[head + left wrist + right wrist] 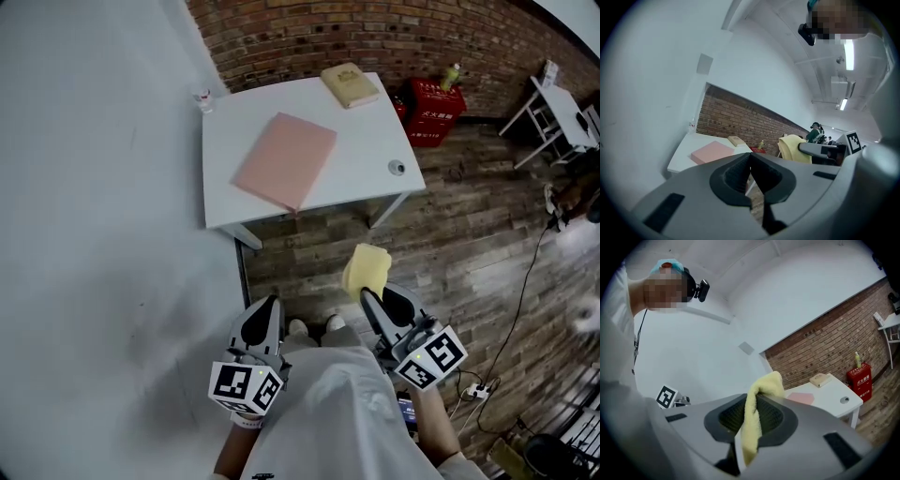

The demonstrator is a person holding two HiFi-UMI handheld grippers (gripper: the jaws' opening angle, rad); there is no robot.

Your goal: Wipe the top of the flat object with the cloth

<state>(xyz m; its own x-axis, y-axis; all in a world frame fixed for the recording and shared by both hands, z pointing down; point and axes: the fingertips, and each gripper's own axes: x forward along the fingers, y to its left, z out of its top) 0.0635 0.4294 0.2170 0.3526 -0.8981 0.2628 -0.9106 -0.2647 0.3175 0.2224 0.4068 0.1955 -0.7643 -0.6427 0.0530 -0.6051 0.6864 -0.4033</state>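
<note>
Right gripper [375, 298]: clamped on yellow cloth [367, 269].
Left gripper [267, 314]: jaws pressed together, empty.
Pink pad [285, 160]: on table [375, 141], well ahead of both.

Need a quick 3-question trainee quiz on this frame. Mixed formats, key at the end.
1. True or false: the yellow cloth is lying on the flat pink pad on the white table.
2. Which gripper holds the cloth? A) left gripper B) right gripper C) neither
3. What is between the left gripper's jaws?

Key: 1 false, the cloth is held off the table. 2 B. 3 nothing, the jaws are shut together.
</note>
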